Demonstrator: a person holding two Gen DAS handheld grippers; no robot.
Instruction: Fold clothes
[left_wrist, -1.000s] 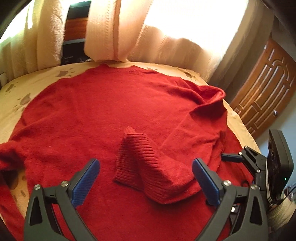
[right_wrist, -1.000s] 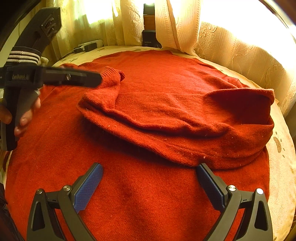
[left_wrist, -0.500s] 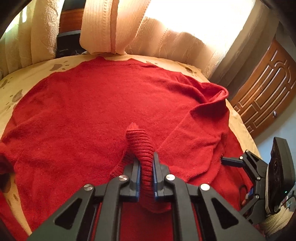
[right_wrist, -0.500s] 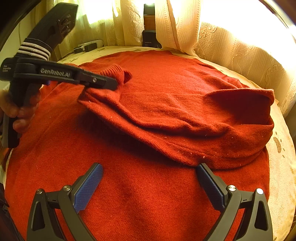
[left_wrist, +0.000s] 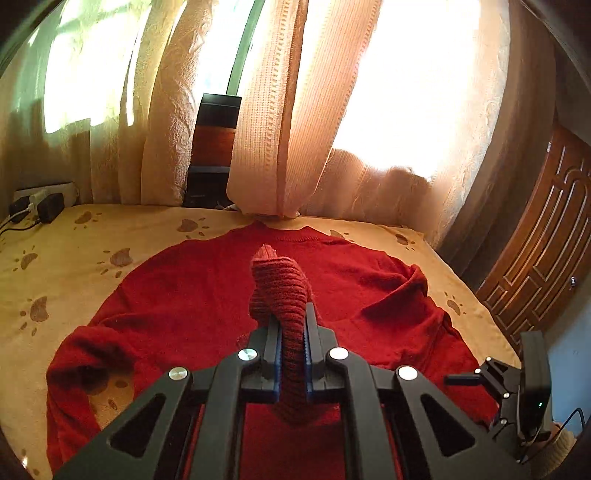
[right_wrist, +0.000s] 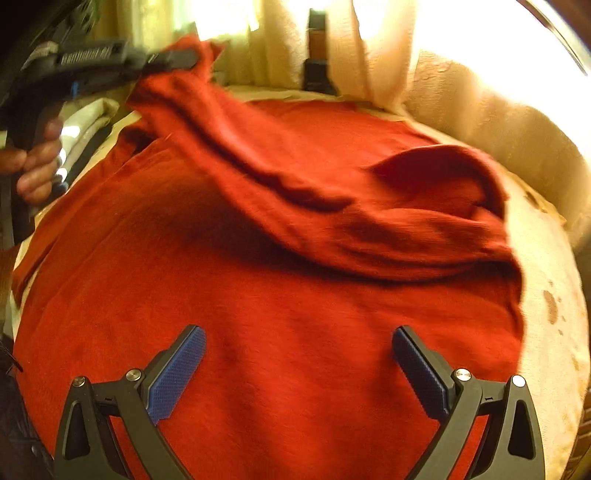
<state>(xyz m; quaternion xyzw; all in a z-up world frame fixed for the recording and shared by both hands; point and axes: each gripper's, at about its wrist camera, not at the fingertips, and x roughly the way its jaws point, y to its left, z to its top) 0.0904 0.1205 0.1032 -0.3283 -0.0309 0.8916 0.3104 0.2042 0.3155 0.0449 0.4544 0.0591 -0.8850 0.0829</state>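
Left gripper (left_wrist: 291, 354): my black frame, triangular cut-outs, four silver screws, blue pads (left_wrist: 276, 363) edging the fingers.
Right gripper (right_wrist: 297, 369): same black build, blue cross-hatched pads (right_wrist: 177, 373), silver screws at each joint.
Left body, from 10 o'clock in right view: black, white lettering, blurred.
Hand (right_wrist: 35, 166): mine, bare.

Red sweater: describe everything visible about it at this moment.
The red sweater is a soft, fuzzy knit lying spread on a cream paw-print bedcover. Its ribbed cuff is clamped in the shut left gripper, and that sleeve is lifted off the body, stretching diagonally up to the gripper. Near the far right edge the fabric bunches into a raised fold. The right gripper hovers open over the flat body, gripping nothing.
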